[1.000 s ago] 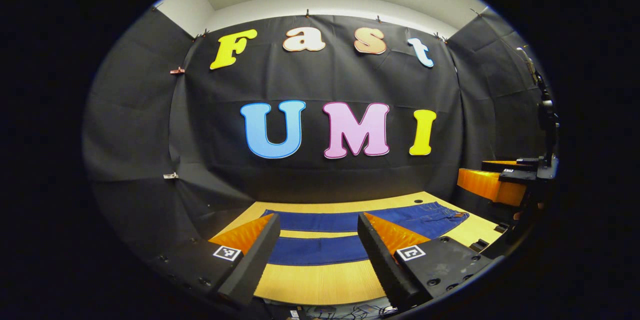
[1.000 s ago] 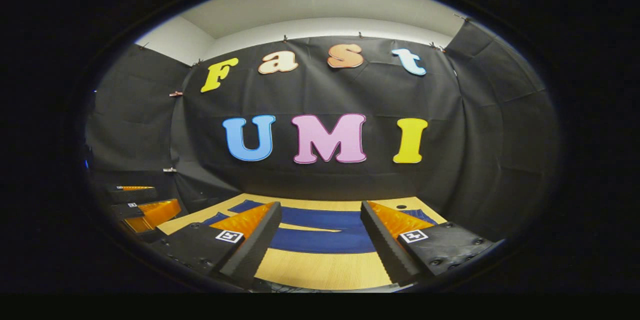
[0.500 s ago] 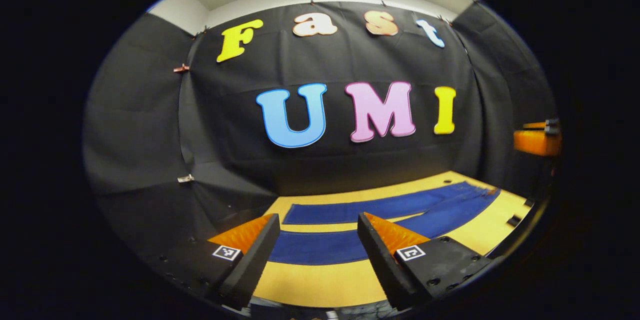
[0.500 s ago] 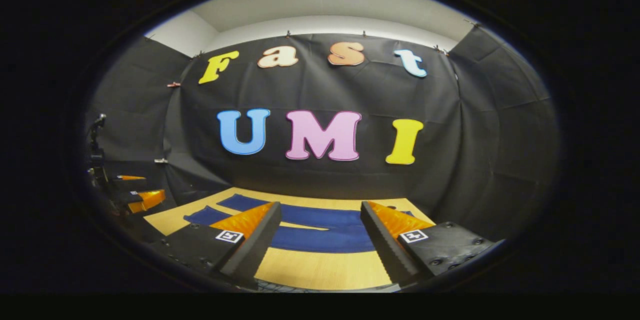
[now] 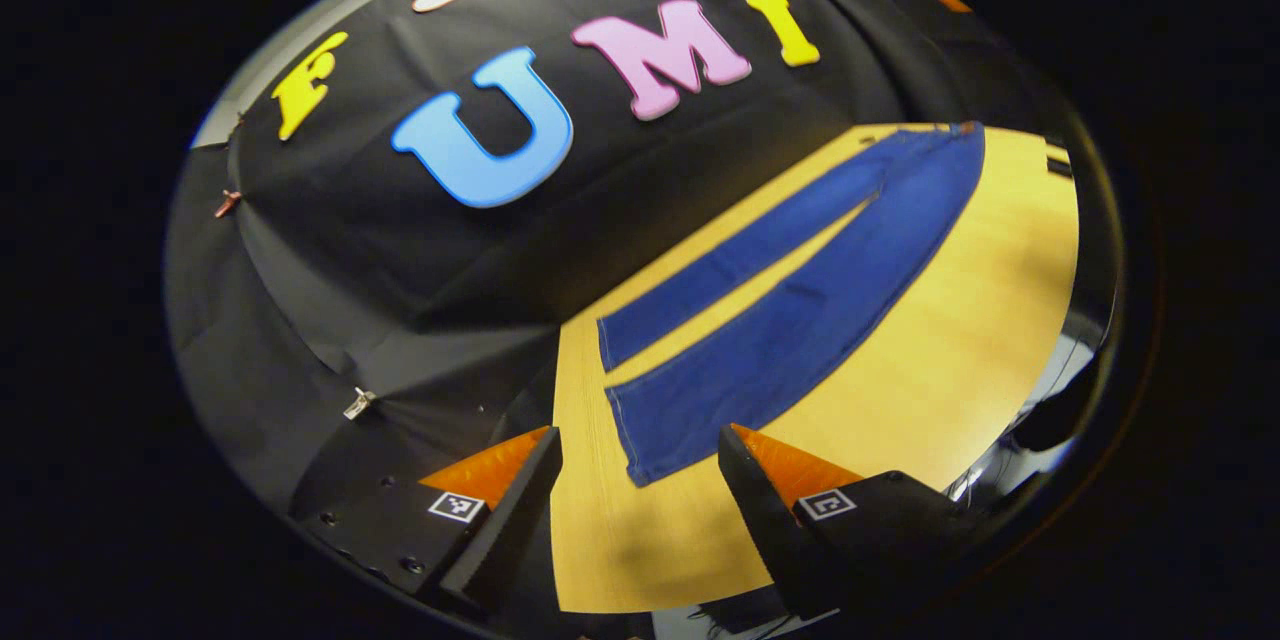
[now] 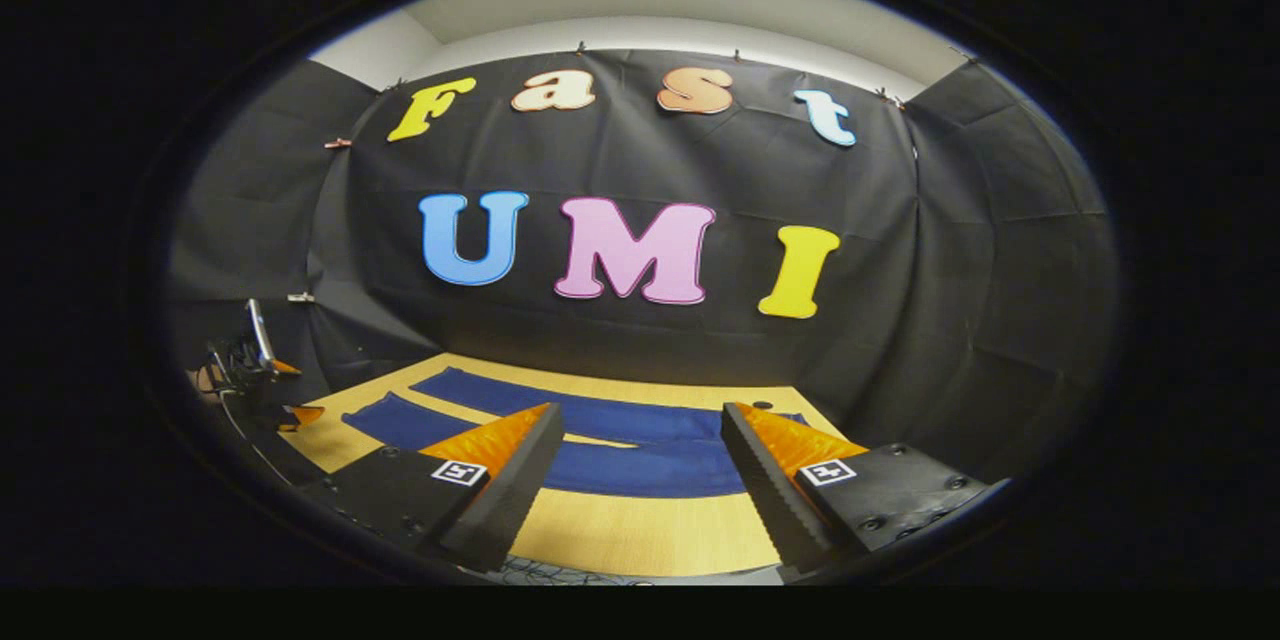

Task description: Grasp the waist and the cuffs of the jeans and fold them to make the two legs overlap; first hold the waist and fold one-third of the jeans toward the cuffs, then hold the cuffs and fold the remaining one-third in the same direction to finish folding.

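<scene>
The jeans [image 5: 800, 310] are laid flat and unfolded on the wooden worktop [image 5: 950, 350], with the 2 legs spread apart in a narrow V and a strip of bare wood seen between them. In the left gripper view, the cuffs [image 5: 640, 440] are found toward the worktop's near-left part and the waist [image 5: 945, 135] toward its far-right corner, close to the black cloth wall [image 5: 400, 250]. The cuff of the nearer leg is seen just ahead of the left gripper [image 5: 640, 480], which is held above the worktop's near edge and tilted. Its jaws are spread wide, with nothing between them and no contact with the denim.

In the right gripper view, the jeans [image 6: 640, 465] are seen lying across the worktop [image 6: 650, 535] from left to right, the 2 legs running side by side toward the left edge. The right gripper [image 6: 640, 480] is held near the worktop's front edge, clear of the fabric, with its jaws likewise wide apart and empty. At the far left of this view, beyond the worktop's left edge, the other gripper [image 6: 250, 370] can be made out small and dim; how its jaws stand cannot be told from there. A small dark hole [image 6: 763, 405] is visible in the worktop near its far edge.
</scene>
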{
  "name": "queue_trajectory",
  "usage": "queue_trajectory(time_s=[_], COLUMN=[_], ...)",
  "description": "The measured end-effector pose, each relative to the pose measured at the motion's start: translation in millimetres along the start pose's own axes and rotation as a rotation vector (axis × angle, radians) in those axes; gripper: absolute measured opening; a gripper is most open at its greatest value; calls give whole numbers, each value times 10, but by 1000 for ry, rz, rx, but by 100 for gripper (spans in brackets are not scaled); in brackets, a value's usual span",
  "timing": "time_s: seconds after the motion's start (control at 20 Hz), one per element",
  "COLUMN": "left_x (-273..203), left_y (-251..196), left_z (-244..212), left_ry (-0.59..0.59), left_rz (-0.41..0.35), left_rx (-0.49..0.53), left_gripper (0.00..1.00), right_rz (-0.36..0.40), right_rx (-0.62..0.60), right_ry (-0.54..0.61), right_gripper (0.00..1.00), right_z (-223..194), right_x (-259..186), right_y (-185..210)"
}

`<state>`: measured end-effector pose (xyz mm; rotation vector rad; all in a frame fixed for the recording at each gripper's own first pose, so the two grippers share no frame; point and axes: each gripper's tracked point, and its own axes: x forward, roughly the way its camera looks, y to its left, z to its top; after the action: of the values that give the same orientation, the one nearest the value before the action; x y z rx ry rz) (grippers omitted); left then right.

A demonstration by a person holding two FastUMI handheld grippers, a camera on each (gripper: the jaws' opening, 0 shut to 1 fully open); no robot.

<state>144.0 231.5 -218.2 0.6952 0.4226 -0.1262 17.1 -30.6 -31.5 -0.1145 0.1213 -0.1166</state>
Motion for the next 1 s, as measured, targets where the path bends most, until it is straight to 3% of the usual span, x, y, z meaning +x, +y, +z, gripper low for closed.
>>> queue_trajectory(time_s=[0.3, 0.6, 0.65, 0.85, 0.9, 1.0], left_x=[821, 1346, 1445, 1649, 1699, 1804], left_y=[142, 28, 32, -69, -92, -101], left_z=[-643, -1001, -970, -799, -774, -776], left_ry=[163, 264, 254, 206, 205, 213], left_rz=[-104, -218, -204, -183, -193, -210], left_rx=[205, 480, 521, 624, 640, 651], left_gripper=[98, 97, 97, 79, 80, 65], right_rz=[-50, -103, -114, -183, -197, -215], right_rx=[-13, -24, -21, -25, -27, -36], right_ry=[77, 104, 118, 146, 156, 167], right_gripper=[97, 97, 97, 97, 97, 97], right_z=[-220, -336, -386, -495, -531, -574], right_x=[62, 88, 70, 10, 1, -7], right_y=[-140, -348, -416, -718, -781, -869])
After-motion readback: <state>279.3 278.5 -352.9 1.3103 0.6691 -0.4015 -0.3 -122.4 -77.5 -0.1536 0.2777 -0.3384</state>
